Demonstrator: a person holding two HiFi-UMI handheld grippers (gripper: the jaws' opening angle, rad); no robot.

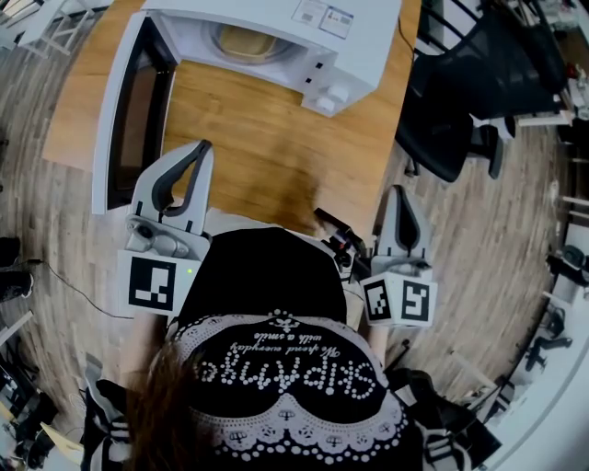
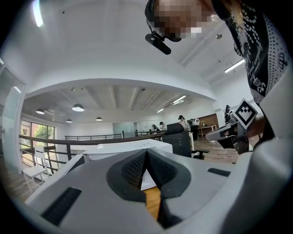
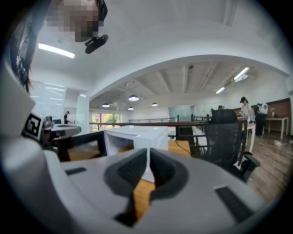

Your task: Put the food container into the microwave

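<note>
The microwave (image 1: 276,37) runs off the top edge of the head view, so its back is lost, and the print on its label (image 1: 324,17) is too small to read. A tan shape (image 1: 244,41) lies inside the cavity, half covered by the roof, and I cannot tell what it is. The person's shirt (image 1: 276,276) covers the near edge of the bench (image 1: 258,147) and both hands. A dark object (image 1: 336,241) beside the right tool (image 1: 398,193) is partly hidden and I cannot make it out. The right gripper view is soft throughout.
</note>
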